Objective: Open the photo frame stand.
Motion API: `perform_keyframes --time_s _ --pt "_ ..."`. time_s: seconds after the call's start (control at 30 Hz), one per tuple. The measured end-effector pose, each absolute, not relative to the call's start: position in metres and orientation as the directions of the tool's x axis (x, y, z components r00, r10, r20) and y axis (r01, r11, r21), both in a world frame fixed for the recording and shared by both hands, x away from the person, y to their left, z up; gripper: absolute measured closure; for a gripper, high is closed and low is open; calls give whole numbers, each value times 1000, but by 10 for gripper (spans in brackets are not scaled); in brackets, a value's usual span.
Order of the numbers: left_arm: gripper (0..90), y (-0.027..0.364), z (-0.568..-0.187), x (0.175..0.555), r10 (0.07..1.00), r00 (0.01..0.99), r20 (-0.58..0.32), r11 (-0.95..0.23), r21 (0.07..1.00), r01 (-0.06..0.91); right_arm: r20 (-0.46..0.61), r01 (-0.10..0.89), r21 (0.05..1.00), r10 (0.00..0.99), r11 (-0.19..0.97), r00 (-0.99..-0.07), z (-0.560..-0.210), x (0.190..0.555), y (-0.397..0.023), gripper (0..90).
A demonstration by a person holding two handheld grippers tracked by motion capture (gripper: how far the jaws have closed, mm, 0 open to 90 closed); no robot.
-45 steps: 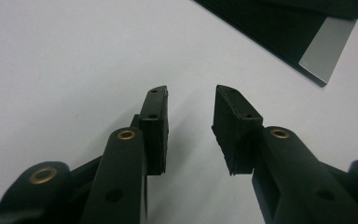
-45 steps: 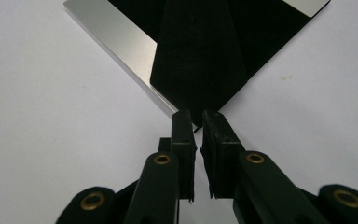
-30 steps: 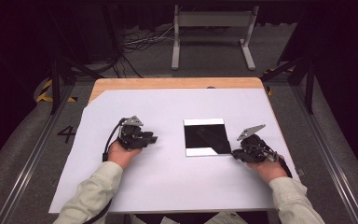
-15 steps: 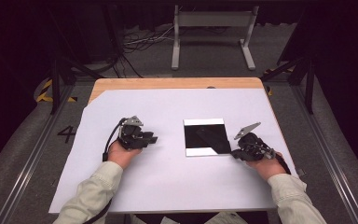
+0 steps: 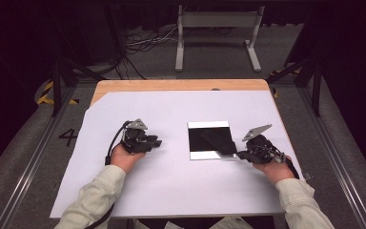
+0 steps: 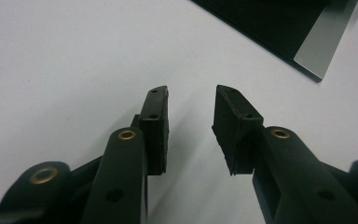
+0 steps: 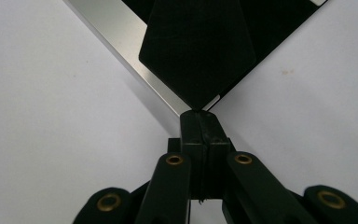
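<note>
A square black sheet (image 5: 205, 136) lies on a silver-edged plate (image 5: 209, 155) in the middle of the white table cover. Its near right corner is peeled up into a black flap (image 7: 196, 51) over the silver edge (image 7: 121, 32). My right gripper (image 7: 199, 116) is shut on the tip of that flap, its jaws having just been closing on it; from above it (image 5: 238, 153) sits at the plate's near right corner. My left gripper (image 5: 156, 142) rests on the cover left of the plate, open with nothing between its jaws (image 6: 191, 100). The plate's corner (image 6: 324, 42) lies beyond it.
The white cover (image 5: 171, 186) spreads over a wooden table (image 5: 171, 85) whose far edge shows. A metal stand (image 5: 217, 21) and cables (image 5: 143, 43) are on the floor beyond. Rails (image 5: 333, 157) run along both sides of the table.
The right gripper has tipped slightly at the sheet's near right corner. The left hand and gripper have stayed where they were.
</note>
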State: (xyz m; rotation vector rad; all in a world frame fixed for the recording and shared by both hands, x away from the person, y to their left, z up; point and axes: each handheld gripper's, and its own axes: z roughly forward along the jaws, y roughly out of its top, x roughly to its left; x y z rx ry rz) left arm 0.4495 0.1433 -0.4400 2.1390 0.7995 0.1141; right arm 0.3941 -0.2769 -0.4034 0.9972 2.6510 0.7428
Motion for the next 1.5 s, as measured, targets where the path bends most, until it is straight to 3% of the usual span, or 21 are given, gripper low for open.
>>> perform_keyframes --time_s 0.87,1.5 --pt "661 140 -441 448 573 803 -164 -475 732 489 -57 470 645 652 603 -756 -363 396 -269 899" --pt "660 139 -442 448 568 807 -161 -482 729 485 -48 464 663 651 588 -758 -358 399 -266 900"
